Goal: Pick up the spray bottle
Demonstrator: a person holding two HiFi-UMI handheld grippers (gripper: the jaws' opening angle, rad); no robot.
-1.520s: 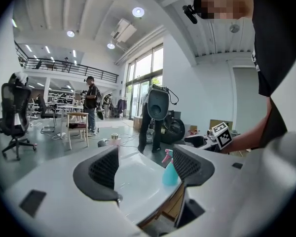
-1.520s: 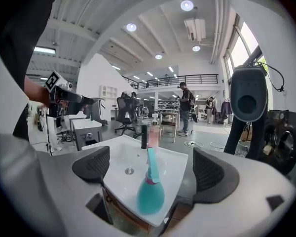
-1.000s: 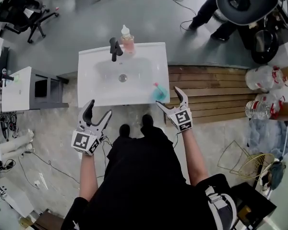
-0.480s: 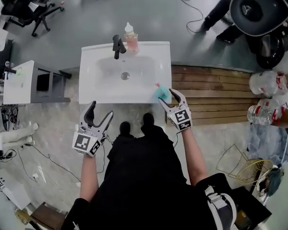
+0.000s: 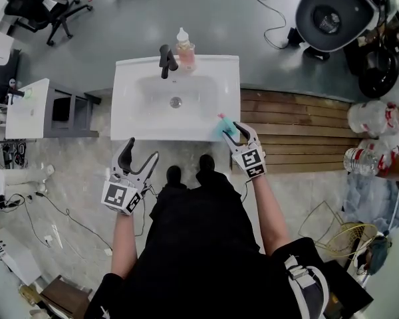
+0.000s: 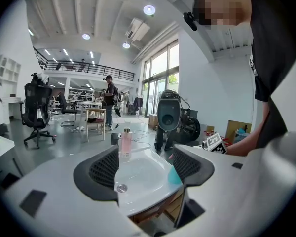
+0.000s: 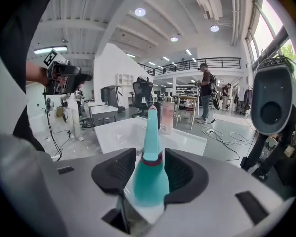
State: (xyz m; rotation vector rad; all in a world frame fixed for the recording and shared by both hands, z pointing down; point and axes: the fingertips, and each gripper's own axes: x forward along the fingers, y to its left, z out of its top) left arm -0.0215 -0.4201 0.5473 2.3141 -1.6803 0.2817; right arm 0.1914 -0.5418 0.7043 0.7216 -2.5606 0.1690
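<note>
The teal spray bottle is seen upright at the white washbasin's front right corner. It is clasped by the right gripper, whose jaws have just been closing. The left gripper is held wide open, empty.

White sink: black tap at the back rim, pink bottle just right of it. Teal spray bottle stands well away from the tap, on the front-right corner.
</note>
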